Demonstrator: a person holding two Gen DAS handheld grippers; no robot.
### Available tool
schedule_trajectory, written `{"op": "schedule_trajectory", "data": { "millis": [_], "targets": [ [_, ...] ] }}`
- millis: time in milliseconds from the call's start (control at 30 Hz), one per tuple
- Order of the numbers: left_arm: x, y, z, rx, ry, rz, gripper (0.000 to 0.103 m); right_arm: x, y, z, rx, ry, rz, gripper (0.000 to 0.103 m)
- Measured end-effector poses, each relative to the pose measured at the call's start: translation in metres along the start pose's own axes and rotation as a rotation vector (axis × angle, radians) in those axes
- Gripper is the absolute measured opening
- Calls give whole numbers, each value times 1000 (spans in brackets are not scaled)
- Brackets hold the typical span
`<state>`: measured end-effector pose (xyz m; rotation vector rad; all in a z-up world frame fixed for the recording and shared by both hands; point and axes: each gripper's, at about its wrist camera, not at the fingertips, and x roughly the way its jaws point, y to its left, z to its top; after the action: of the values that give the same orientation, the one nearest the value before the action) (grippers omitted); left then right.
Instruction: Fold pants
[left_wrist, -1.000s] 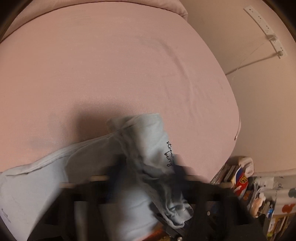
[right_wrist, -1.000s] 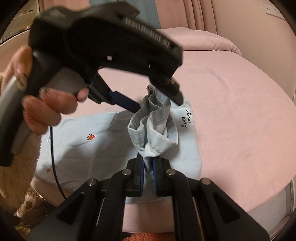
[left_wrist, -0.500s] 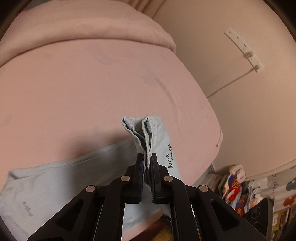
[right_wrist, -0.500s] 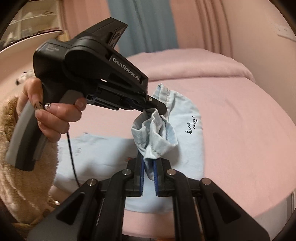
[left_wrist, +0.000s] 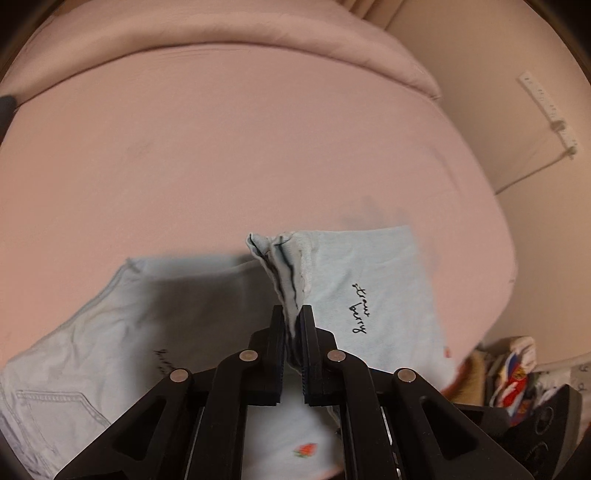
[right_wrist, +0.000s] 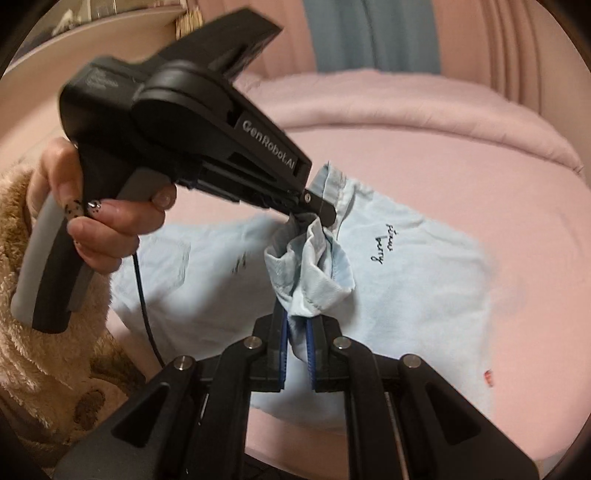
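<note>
Jaws of both grippers pinch pants (left_wrist: 373, 280) edge.

Colours and prints

Pants (right_wrist: 406, 280) were pale blue, with black script lettering and a small red strawberry print (left_wrist: 306, 450). Bed (left_wrist: 258, 147) sheet was plain pink. Both claws were black with blue pads (right_wrist: 282, 354). Sleeve (right_wrist: 44, 354) was fuzzy tan with brown spots.
</note>
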<state>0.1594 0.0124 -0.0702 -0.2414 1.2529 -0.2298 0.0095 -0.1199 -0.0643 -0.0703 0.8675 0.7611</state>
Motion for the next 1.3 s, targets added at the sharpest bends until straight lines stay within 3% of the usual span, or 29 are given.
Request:
{"op": "schedule_trajectory", "data": {
  "millis": [100,167,200,233,300,367,400,467,533,667,700,733,833,933,1033,1133,1167,1300],
  "targets": [
    [14,16,-4,-25,16,4,5,20,6,-1,-13,69,-14,14],
    [22,22,-7,-42,26,-4,6,30,6,-4,-7,115,-21,28],
    [23,22,-8,-46,27,-6,6,32,5,-6,4,134,-29,40],
    [22,22,-9,-45,26,-5,9,32,2,-5,15,141,-28,51],
    [17,23,-11,-46,16,-7,15,26,-3,-4,47,148,0,55],
    [8,25,-12,-57,2,0,27,14,-9,-1,87,155,34,62],
    [2,29,-15,-61,-11,-1,31,2,-15,2,117,142,46,69],
    [-8,32,-15,-70,-48,-11,44,-21,-27,8,142,109,45,74],
    [-20,28,-17,-78,-89,-36,47,-38,-37,8,154,74,22,79],
    [-19,1,-30,-32,-101,-118,47,-55,-66,10,197,15,-148,79],
    [-14,-3,-34,-15,-98,-130,47,-51,-78,9,229,31,-188,75],
    [-4,-9,-38,1,-87,-123,47,-45,-88,7,255,57,-204,64],
    [29,-10,-48,2,-13,-33,46,-30,-97,-7,288,126,-224,45],
    [33,-4,-59,19,-61,27,24,-18,-95,-21,259,186,-303,42],
    [25,14,-67,-49,-70,5,14,-23,-91,-26,229,171,-328,42],
    [18,28,-77,-92,-80,15,13,-25,-98,-31,248,170,-330,42],
    [15,31,-81,-107,-82,19,19,-28,-100,-32,260,169,-327,42],
    [5,41,-89,-172,-89,2,21,-23,-99,-39,278,168,-321,41]
  ]
}}
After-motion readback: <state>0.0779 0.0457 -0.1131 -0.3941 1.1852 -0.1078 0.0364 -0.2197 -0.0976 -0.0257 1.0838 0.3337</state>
